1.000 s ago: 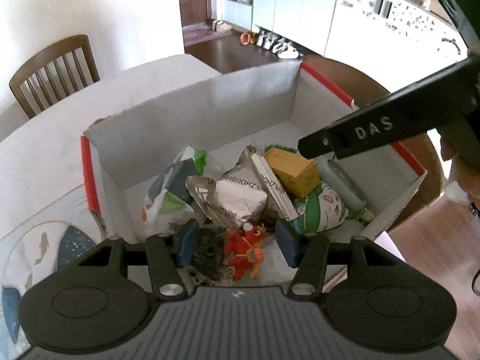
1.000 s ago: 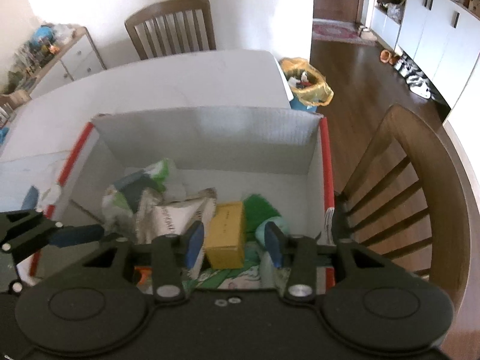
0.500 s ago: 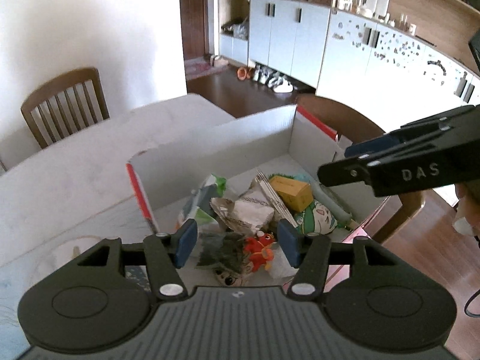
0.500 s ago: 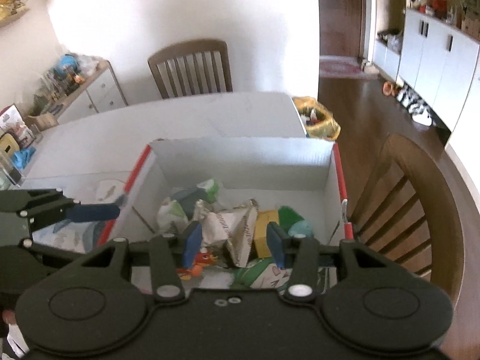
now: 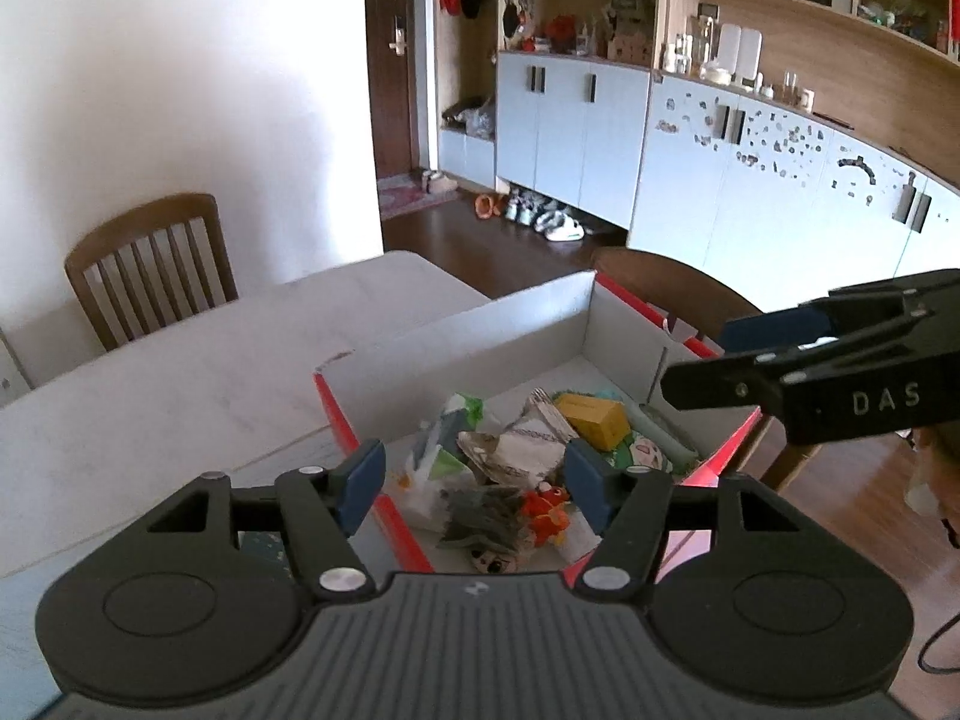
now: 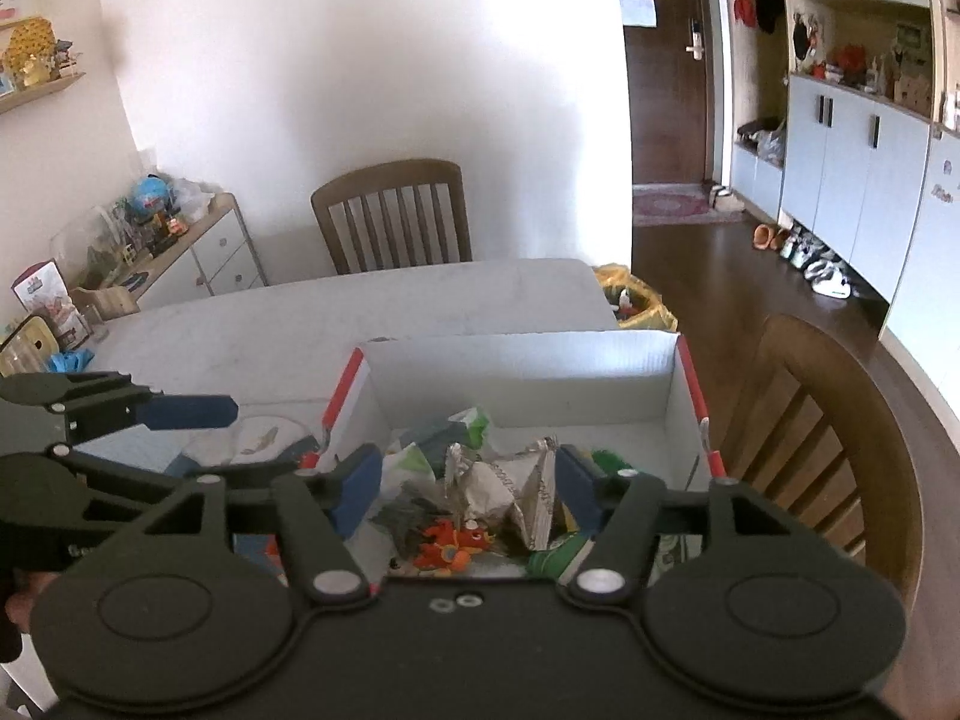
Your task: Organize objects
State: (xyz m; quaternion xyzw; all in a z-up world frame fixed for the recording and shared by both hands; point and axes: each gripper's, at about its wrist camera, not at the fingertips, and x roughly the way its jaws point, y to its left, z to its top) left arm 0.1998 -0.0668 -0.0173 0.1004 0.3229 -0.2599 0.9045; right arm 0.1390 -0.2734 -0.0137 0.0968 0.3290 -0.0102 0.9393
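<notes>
Both grippers hang above the box [image 5: 462, 330], clear of its contents. The left gripper [image 5: 474, 480] has its jaws opening with nothing between the pads; the right gripper [image 6: 468, 483] is likewise opening and empty. The box sits at the table [image 6: 360, 306] edge, beside a chair [image 6: 840, 450] at its 3 o'clock in the right view.

Inside, seen from the left wrist, lie a red toy [image 5: 543, 510] at 6 o'clock, a dark packet [image 5: 486, 516] just beside it, a foil pouch [image 5: 516, 450] mid-box, a yellow carton [image 5: 591, 420] toward 1 o'clock and a green-white bag [image 5: 444, 450] at 10 o'clock. The heap overlaps, so what lies underneath is hard to tell.

The step looks like choosing a next piece. Best to take a top item first, the toy or carton, descending straight with jaws wide, one gripper at a time to avoid a clash.
</notes>
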